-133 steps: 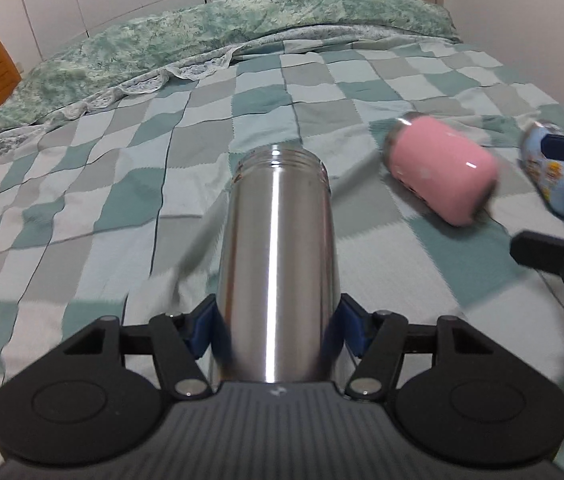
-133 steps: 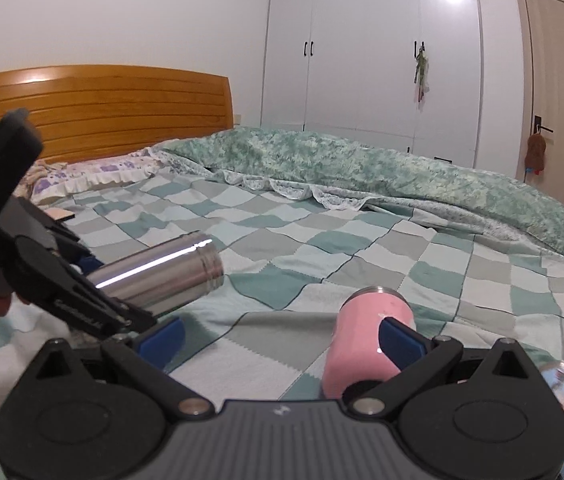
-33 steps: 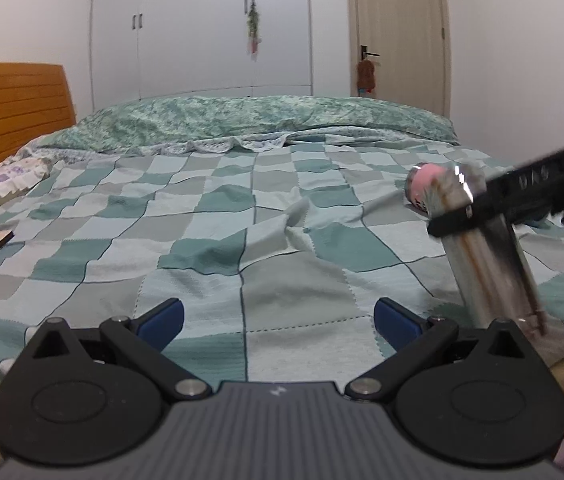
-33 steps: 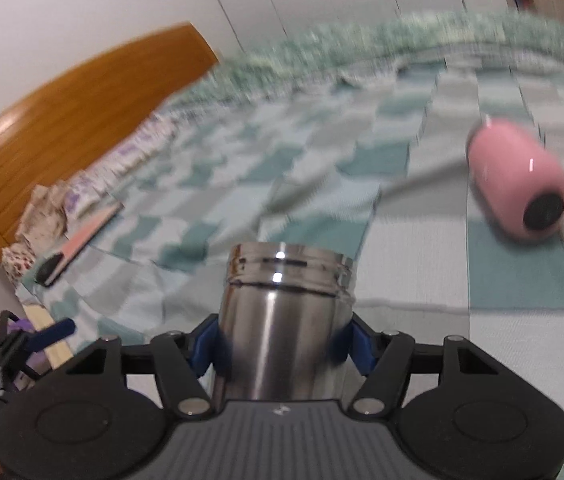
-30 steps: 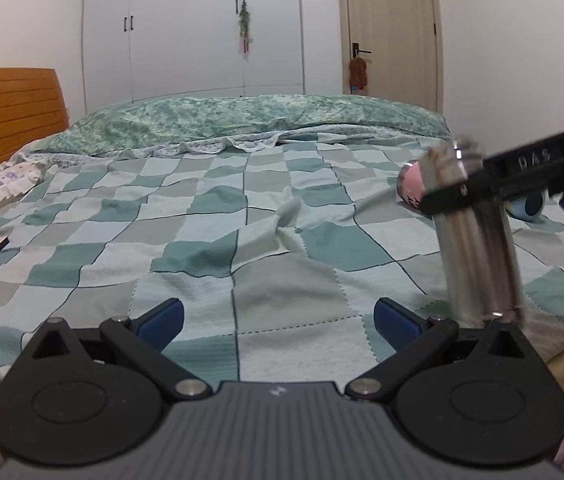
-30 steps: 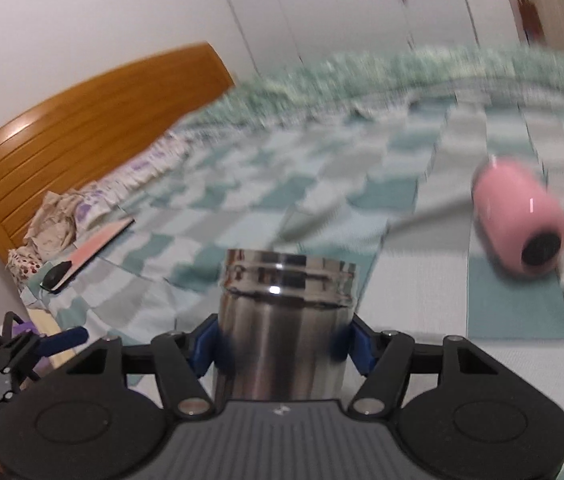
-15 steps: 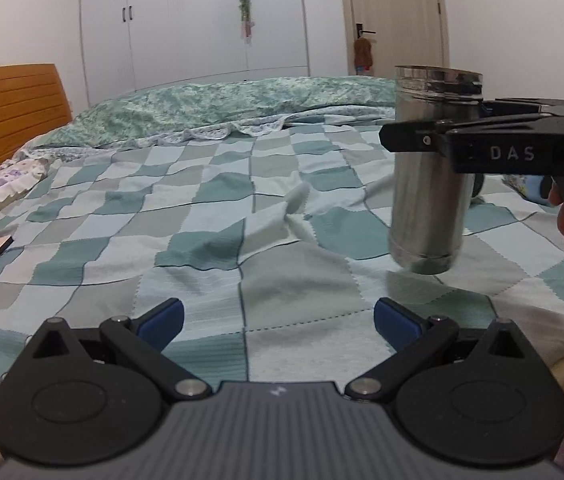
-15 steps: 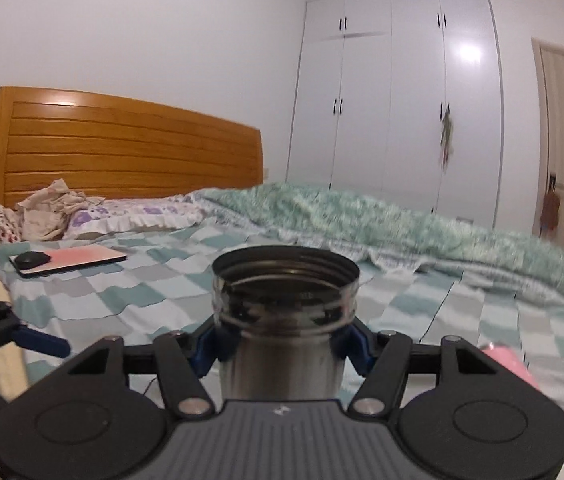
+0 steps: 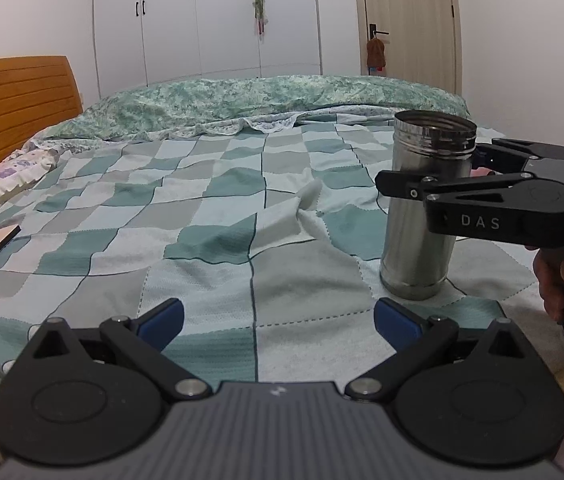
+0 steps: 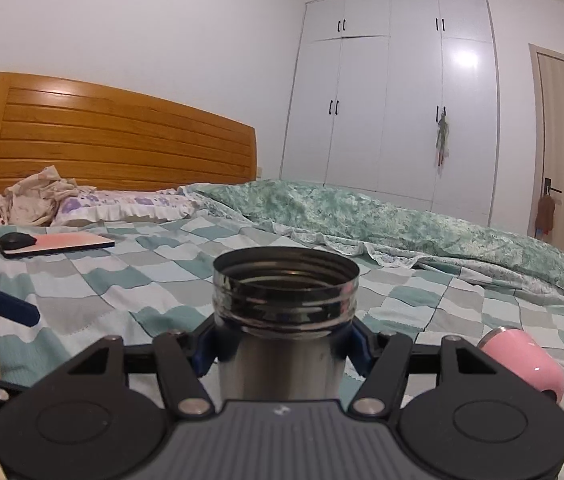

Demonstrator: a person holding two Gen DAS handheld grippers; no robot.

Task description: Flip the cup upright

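Observation:
A steel cup [image 9: 422, 216] stands upright with its open mouth up, its base on the checkered bedspread [image 9: 201, 240] at the right of the left wrist view. My right gripper [image 10: 284, 344] is shut on the steel cup [image 10: 282, 344] around its upper body; it also shows in the left wrist view [image 9: 434, 184]. My left gripper [image 9: 277, 320] is open and empty, low near the bed's front edge, left of the cup.
A pink cup [image 10: 522, 364] lies on its side on the bedspread at the right. A green quilt [image 9: 261, 100] is bunched along the far side. A pink notebook with a black mouse [image 10: 53, 244] lies near the wooden headboard [image 10: 121, 140].
The right gripper has turned the steel cup from tilted to upright and lowered it until its base rests on the bedspread. The left gripper has stayed open and still.

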